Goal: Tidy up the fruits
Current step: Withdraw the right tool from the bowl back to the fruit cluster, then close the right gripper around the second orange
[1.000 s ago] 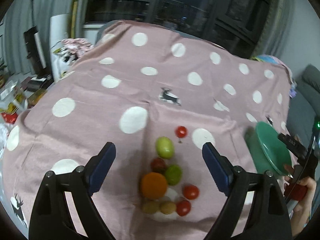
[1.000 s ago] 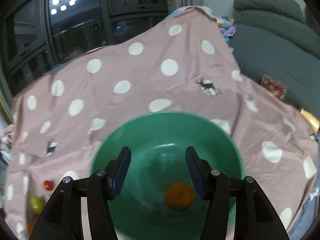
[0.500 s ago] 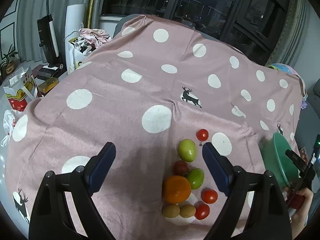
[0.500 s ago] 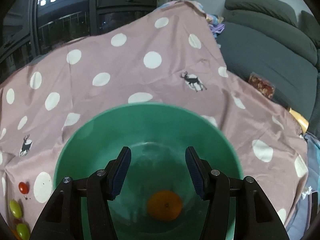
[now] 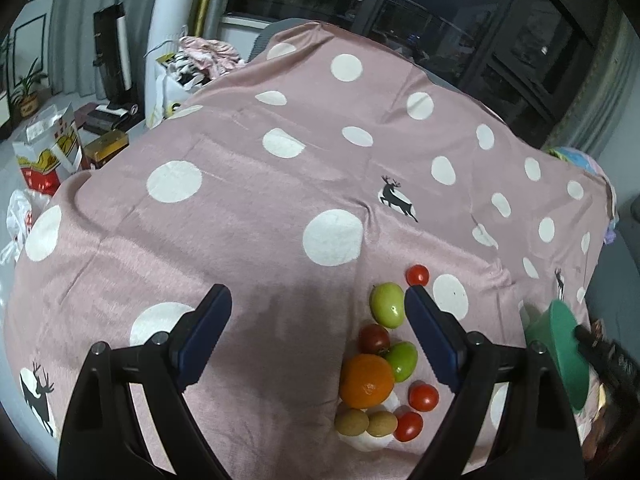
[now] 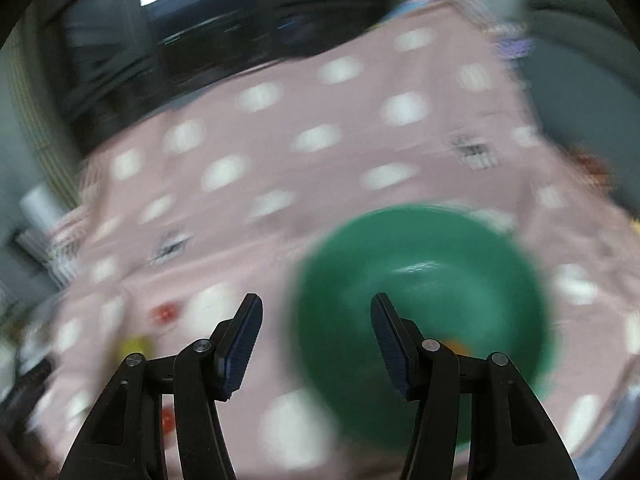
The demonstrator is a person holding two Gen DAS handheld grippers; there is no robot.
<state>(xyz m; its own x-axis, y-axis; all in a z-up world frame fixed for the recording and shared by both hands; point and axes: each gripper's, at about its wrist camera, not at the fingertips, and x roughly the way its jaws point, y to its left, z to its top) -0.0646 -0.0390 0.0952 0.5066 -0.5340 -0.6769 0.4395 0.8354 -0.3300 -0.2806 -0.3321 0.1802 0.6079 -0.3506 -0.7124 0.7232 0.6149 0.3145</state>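
In the left wrist view a fruit pile lies on the pink dotted cloth point(image 5: 240, 216): an orange point(image 5: 367, 381), two green fruits point(image 5: 386, 305) point(image 5: 402, 360), a dark red fruit point(image 5: 374, 338), red tomatoes point(image 5: 418, 275) point(image 5: 423, 397) and two brown kiwis point(image 5: 351, 421). My left gripper point(image 5: 318, 322) is open and empty, left of the pile. The green bowl point(image 5: 566, 360) is at the far right. In the blurred right wrist view my right gripper point(image 6: 316, 338) is open and empty by the green bowl's point(image 6: 432, 280) left rim; an orange point(image 6: 454, 346) lies inside.
Boxes, bags and clothes point(image 5: 60, 148) crowd the floor beyond the cloth's left edge. Dark windows point(image 5: 440, 20) stand behind the table. A grey sofa point(image 6: 580, 60) sits at the right in the right wrist view.
The left gripper has drifted left, so the fruit pile now sits toward its right finger. The right gripper has swung left off the bowl's centre; its view is motion-blurred.
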